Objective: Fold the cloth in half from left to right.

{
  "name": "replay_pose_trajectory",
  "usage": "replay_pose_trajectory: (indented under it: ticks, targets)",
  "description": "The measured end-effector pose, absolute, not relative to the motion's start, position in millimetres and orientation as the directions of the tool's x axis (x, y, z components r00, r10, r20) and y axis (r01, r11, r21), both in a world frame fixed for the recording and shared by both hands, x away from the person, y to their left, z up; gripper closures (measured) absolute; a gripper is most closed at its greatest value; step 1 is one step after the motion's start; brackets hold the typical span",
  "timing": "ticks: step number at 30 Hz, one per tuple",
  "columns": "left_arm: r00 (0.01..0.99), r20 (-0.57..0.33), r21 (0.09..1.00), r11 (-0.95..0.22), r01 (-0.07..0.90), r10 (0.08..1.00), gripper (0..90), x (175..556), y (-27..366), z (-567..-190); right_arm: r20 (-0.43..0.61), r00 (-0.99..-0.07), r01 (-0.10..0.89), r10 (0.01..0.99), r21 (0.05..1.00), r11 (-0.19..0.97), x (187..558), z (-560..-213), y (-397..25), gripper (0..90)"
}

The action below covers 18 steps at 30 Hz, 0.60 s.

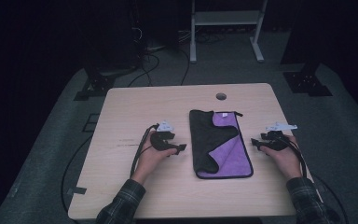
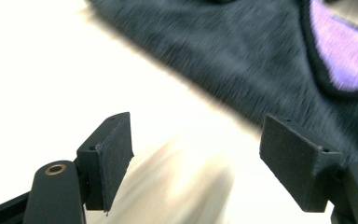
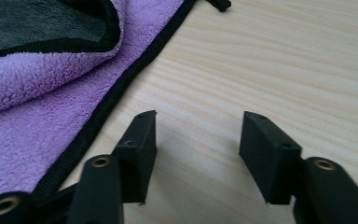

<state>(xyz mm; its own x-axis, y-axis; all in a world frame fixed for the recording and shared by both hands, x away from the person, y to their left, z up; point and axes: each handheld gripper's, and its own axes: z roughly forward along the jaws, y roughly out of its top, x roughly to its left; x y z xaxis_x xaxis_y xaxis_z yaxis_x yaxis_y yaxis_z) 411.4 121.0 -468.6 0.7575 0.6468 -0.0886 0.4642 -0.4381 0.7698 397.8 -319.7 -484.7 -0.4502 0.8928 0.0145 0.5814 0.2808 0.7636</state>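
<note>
We hold the left gripper (image 1: 181,148) and right gripper (image 1: 256,142) released and empty, low on the table (image 1: 135,107) flanking the purple-and-black towel (image 1: 226,156) lying part-folded at centre, presumably so each can reach its own edge.

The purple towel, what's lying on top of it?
Its own dark grey side lies on the purple towel: a dark grey flap is folded over the left part. Purple shows at the right and bottom edges. Anything beneath the flap is covered, so I cannot tell.
</note>
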Motion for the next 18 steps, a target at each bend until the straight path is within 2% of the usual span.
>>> replay_pose_trajectory:
  ticks: [5, 18]
  targets:
    - [0.743, -0.075, 0.750, -0.454, 0.481, 0.665, 19.6, 403, 144, -470, 0.027, -0.471, 0.573, 0.882, 0.769, 0.283, 398, -484, -320, 60.0]
    - [0.747, -0.006, 0.745, -0.495, 0.447, 0.665, 15.7, 392, 177, -482, 0.051, -0.502, 0.571, 0.863, 0.770, 0.286, 401, -474, -319, 65.9]
